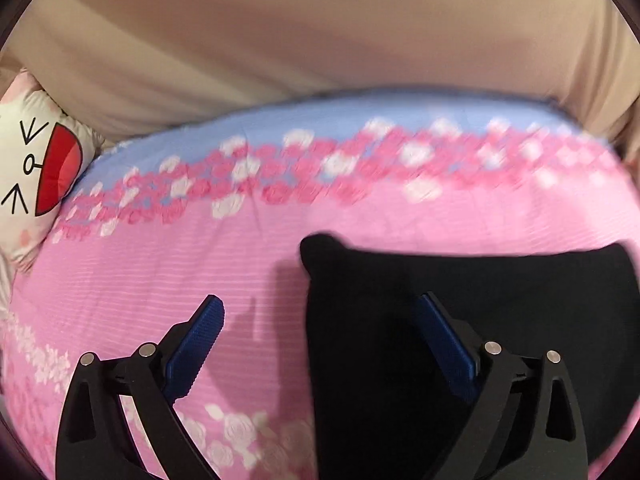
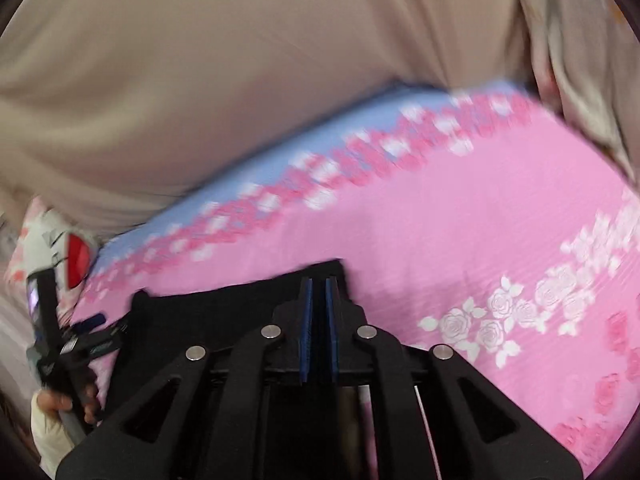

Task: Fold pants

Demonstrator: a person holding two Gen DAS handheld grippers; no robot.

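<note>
Black pants (image 1: 460,340): dark folded slab, blunt corners, lying flat on the pink rose-print bedsheet (image 1: 200,260). Left gripper (image 1: 320,312): fingers spread wide over the pants' edge, holding nothing. Right gripper (image 2: 319,280): fingers nearly pressed together above the pants; pinch unclear.

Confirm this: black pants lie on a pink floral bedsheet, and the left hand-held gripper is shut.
Wrong on one point: the left hand-held gripper is open, its blue pads spread wide, as the left wrist view shows. The black pants do lie on the pink floral bedsheet.
</note>
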